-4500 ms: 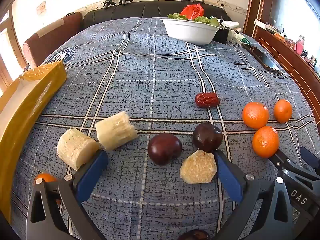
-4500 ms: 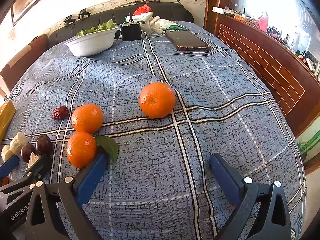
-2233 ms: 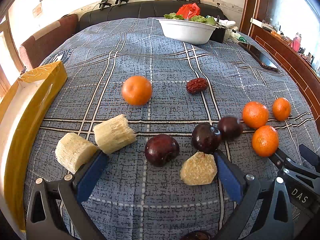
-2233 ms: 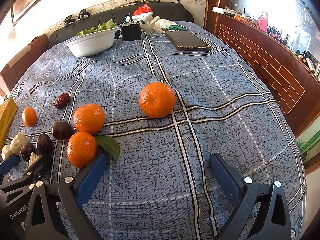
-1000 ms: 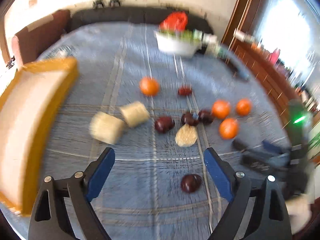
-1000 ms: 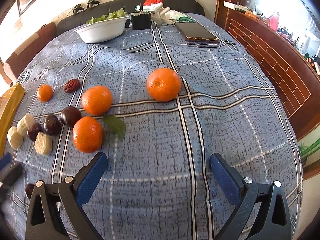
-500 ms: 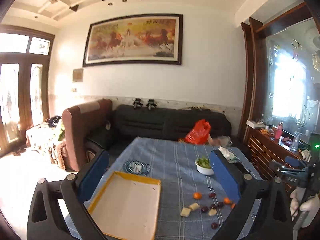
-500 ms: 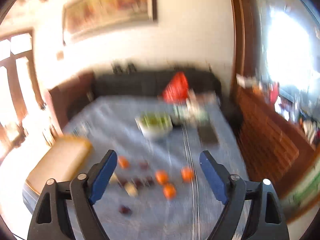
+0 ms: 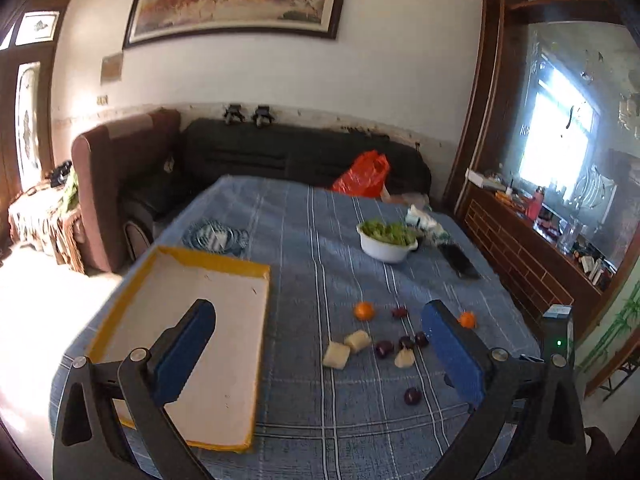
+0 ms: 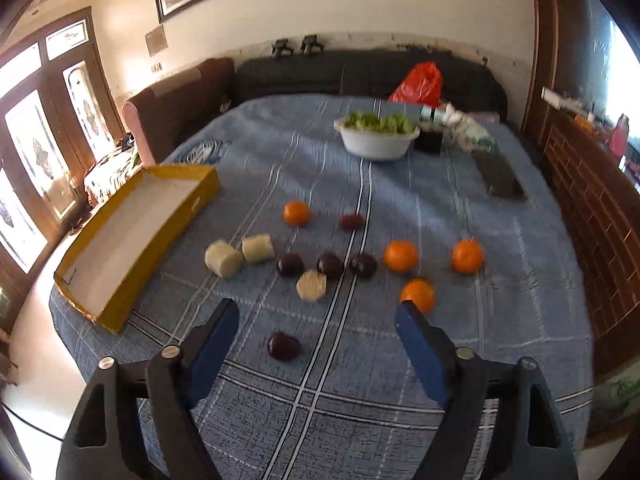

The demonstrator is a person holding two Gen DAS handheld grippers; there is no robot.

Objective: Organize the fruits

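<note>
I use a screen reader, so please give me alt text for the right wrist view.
The open right claw hangs above a blue plaid table scattered with oranges, dark plums and pale cut chunks. An empty yellow tray sits left; a white bowl of greens stands behind.

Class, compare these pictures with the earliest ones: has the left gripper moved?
Yes. The left gripper has pulled up and back from the fruit: the white bowl, once near the top edge, now sits mid-picture and far smaller.
</note>
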